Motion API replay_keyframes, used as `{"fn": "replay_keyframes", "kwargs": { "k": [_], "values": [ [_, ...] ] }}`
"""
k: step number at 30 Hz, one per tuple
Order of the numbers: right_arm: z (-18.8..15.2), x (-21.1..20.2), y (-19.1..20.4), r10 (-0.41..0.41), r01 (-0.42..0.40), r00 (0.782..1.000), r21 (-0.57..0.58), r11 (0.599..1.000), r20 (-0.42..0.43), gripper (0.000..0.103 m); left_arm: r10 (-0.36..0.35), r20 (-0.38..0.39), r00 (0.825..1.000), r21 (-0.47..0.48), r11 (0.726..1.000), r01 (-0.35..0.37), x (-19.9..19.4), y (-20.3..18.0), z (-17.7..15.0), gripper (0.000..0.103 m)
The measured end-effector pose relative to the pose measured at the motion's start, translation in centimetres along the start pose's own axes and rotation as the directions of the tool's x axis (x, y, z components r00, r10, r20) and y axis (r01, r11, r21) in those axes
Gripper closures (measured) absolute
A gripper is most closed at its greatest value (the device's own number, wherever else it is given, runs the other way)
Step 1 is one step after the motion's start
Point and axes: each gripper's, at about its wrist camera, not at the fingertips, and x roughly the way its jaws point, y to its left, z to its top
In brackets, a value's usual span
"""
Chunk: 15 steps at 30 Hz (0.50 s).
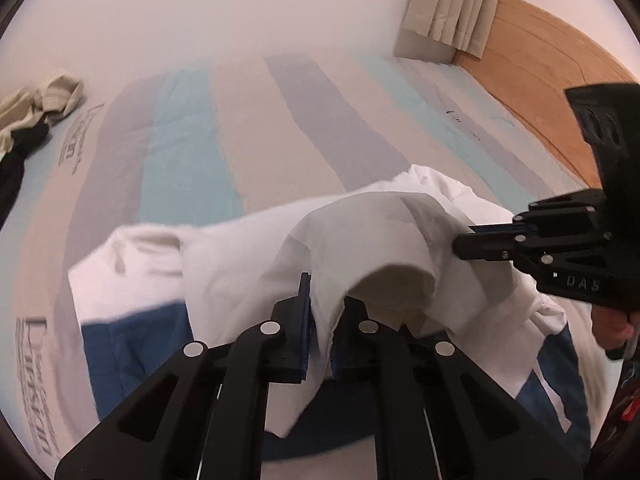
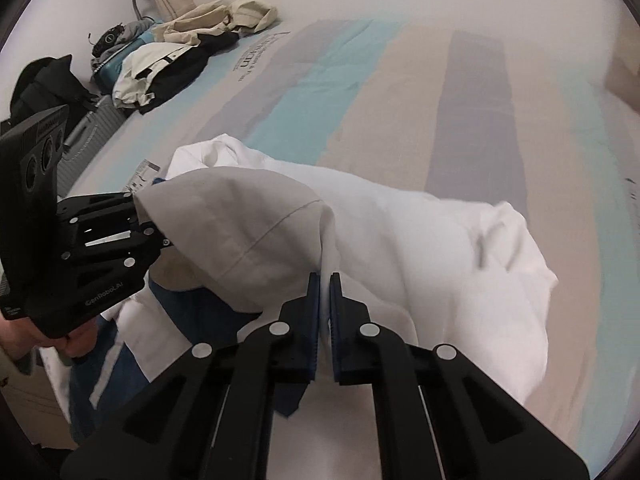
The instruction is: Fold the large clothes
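Observation:
A white and blue garment (image 1: 248, 256) lies bunched on the striped bed cover (image 1: 256, 120). My left gripper (image 1: 326, 312) is shut on a white fold of it, lifted off the bed. My right gripper (image 2: 325, 300) is shut on another white fold of the garment (image 2: 420, 248). In the left wrist view the right gripper (image 1: 464, 246) comes in from the right, its tips pressed into the raised cloth. In the right wrist view the left gripper (image 2: 160, 236) is at the left, its tips hidden under the cloth. The cloth arches between the two.
A pile of beige and black clothes (image 2: 192, 36) lies at the bed's far corner, also in the left wrist view (image 1: 36, 120). A grey suitcase (image 2: 92, 128) and a black bag (image 2: 44, 80) stand beside the bed. A wooden headboard (image 1: 552, 80) and curtain (image 1: 452, 0) are at the right.

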Motion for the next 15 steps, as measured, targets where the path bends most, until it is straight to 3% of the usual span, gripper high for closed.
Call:
{"fn": "replay_keyframes", "kwargs": {
  "k": [6,15],
  "values": [
    [-3.9,-0.3,2.2,-0.106,0.106,0.994,0.009,0.994,0.02,0.1,0.03,0.003,1.0,-0.002,1.0,-0.03,-0.7,-1.3,-3.7,0.097],
    [-9.0,2.3,2.3,-0.139,0.141,0.988,0.03,0.989,-0.065,0.101,0.01,-0.093,0.996,-0.021,1.0,-0.012,0.9,-1.6,-9.5,0.097]
  ]
}}
